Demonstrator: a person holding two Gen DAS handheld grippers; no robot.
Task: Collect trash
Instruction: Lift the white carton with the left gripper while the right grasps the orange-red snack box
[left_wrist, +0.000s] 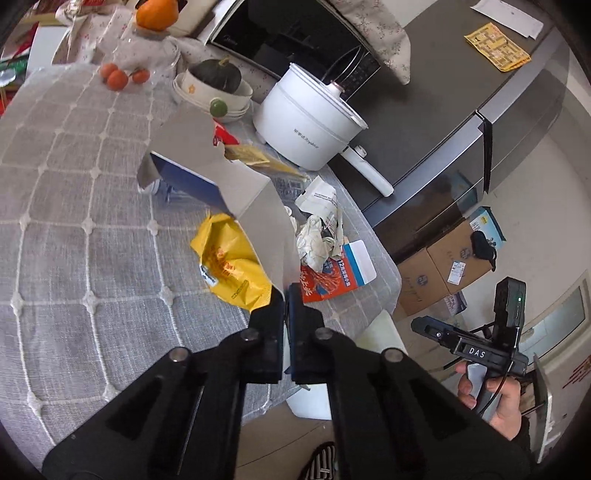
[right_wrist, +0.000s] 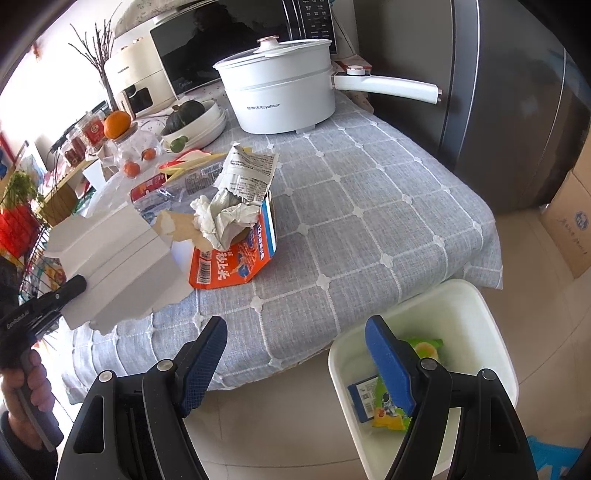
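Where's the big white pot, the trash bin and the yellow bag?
white pot (right_wrist: 280, 99), right wrist view, its side wall.
trash bin (right_wrist: 491, 325), right wrist view, its rim.
yellow bag (left_wrist: 232, 258), left wrist view, its crumpled middle.

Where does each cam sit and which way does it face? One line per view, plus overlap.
Left wrist: on the left gripper, shut on a torn grey box, facing down over the table; right hand visible.
Right wrist: on the open right gripper, facing the table edge and white bin; left hand visible.
Shared: white pot, orange carton.
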